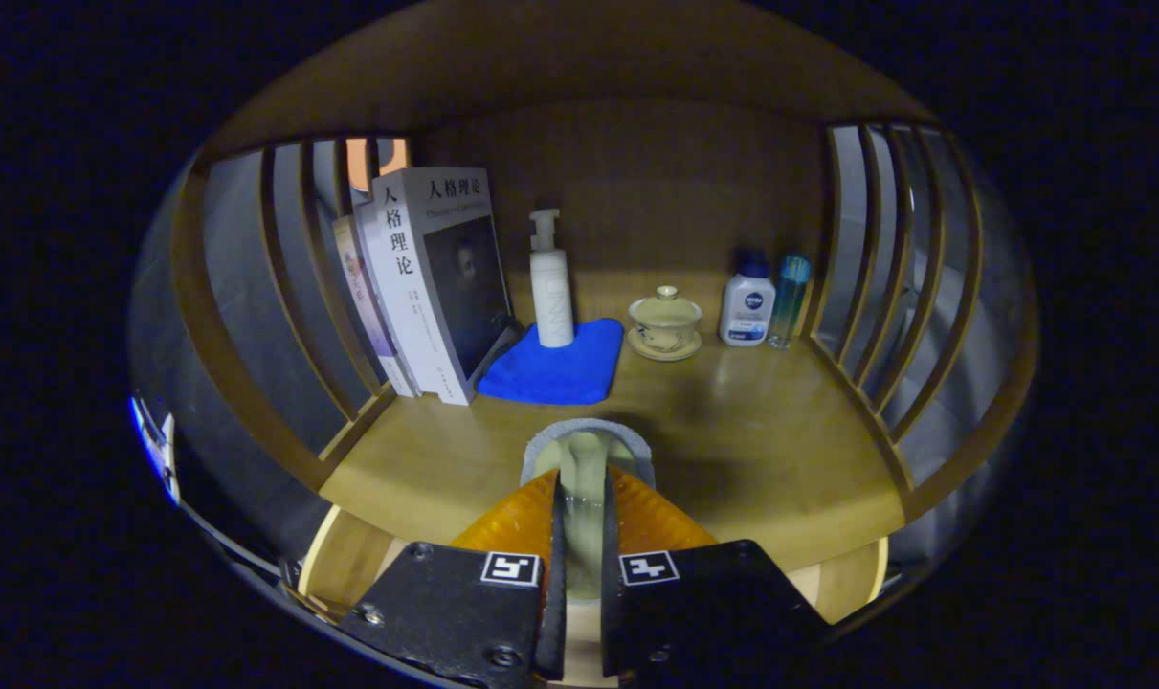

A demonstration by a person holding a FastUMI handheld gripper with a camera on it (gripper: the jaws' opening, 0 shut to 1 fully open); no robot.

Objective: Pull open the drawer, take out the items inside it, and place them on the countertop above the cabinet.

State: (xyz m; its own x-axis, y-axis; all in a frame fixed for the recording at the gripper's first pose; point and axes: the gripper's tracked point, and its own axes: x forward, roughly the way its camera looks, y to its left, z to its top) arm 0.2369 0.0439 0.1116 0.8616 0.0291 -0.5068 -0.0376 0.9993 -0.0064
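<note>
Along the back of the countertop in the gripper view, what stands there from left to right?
Upright books → white pump bottle on the folded blue cloth → pale lidded teacup on its saucer → white bottle with a dark blue cap → slim clear teal bottle. The gripper grips a pale sponge-like item.

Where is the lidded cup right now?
In the gripper view, the lidded cup stands on the shelf's back, between the pump bottle on the blue cloth and the white bottle.

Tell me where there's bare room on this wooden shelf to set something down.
The hand-held gripper, shut on a pale sponge, faces bare wood ahead and rightward toward the slatted side. The back row, books to bottles, is crowded.
</note>
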